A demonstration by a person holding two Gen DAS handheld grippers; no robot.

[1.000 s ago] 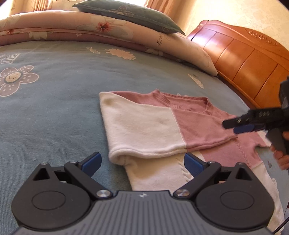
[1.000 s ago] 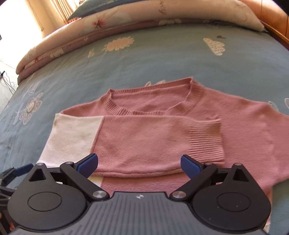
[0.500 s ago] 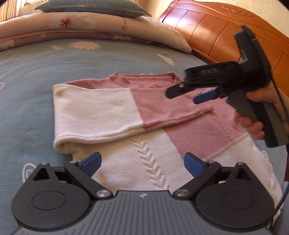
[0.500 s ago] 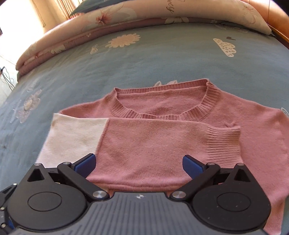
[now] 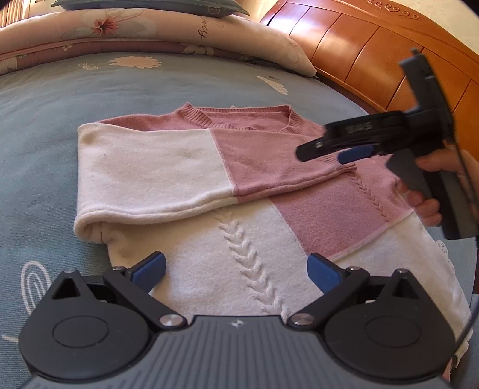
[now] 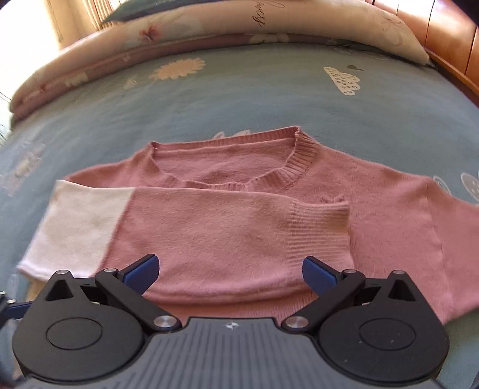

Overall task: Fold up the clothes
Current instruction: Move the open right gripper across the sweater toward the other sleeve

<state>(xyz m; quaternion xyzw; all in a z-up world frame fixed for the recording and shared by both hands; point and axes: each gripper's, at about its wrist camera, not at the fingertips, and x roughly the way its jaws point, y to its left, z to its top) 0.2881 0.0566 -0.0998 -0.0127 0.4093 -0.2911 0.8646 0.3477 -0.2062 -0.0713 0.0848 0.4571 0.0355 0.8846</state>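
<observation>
A pink and white knit sweater (image 5: pixel 263 206) lies flat on the blue bedspread (image 5: pixel 45 125), neckline toward the pillows. One sleeve (image 5: pixel 167 170) is folded across the chest, its ribbed cuff (image 6: pixel 320 230) ending near the middle. My left gripper (image 5: pixel 236 270) hovers open over the white lower body with the cable stitch. My right gripper (image 6: pixel 230 272) is open just above the folded sleeve, holding nothing. In the left wrist view the right gripper (image 5: pixel 332 149) reaches in from the right over the cuff, held by a person's hand (image 5: pixel 431 185).
A rolled floral quilt (image 5: pixel 134 33) and a dark pillow (image 5: pixel 149 3) lie across the head of the bed. A wooden headboard (image 5: pixel 374 57) runs along the right. The other sleeve (image 6: pixel 431 221) stretches out to the right on the bedspread.
The right gripper has moved from the sweater's right edge in over the folded sleeve's cuff. The left gripper shifted right, now over the white body. The sweater has not visibly moved.
</observation>
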